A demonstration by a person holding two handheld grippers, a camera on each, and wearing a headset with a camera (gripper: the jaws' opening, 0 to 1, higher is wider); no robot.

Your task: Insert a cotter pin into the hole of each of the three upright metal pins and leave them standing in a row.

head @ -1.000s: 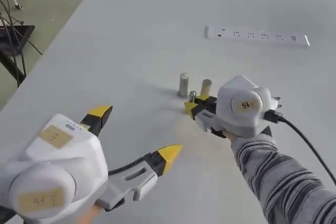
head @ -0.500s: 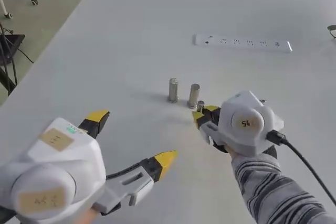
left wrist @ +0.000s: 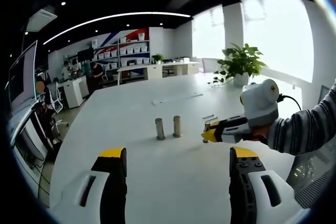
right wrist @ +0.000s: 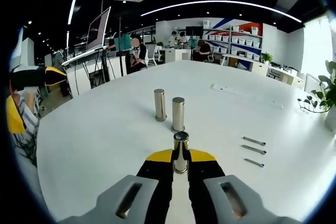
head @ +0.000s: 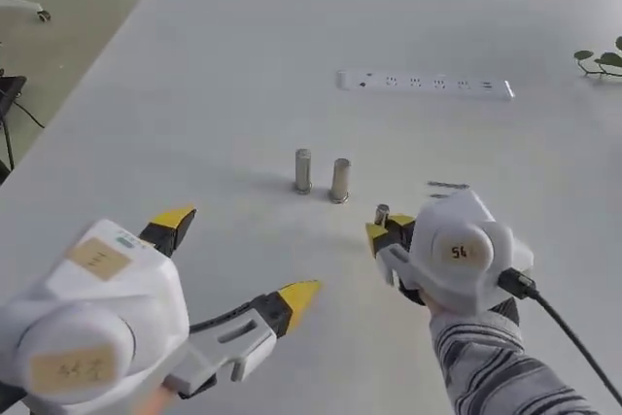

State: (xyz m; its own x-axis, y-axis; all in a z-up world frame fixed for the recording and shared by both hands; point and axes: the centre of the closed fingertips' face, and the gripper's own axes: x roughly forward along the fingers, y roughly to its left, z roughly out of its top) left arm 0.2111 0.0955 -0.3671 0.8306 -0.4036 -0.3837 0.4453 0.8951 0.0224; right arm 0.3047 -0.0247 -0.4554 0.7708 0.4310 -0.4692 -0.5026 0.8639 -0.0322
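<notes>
Two upright metal pins (head: 303,171) (head: 340,181) stand side by side on the white table (head: 233,94). A third, shorter-looking metal pin (head: 382,215) is clamped upright in my right gripper (head: 389,231), to the right of the pair and nearer me. In the right gripper view this held pin (right wrist: 180,152) sits between the yellow fingertips, with the standing pins (right wrist: 159,104) (right wrist: 178,114) beyond. Three cotter pins (right wrist: 254,150) lie on the table to the right. My left gripper (head: 236,259) hovers open near the front left, holding nothing.
A white power strip (head: 426,84) lies at the back of the table beyond the pins. A green plant (head: 603,60) sits at the far right edge. The right gripper's black cable (head: 573,332) trails off toward the lower right.
My right gripper has carried the third pin from just left of the second standing pin to its right and nearer me. The head camera has shifted. The left gripper stays open.
</notes>
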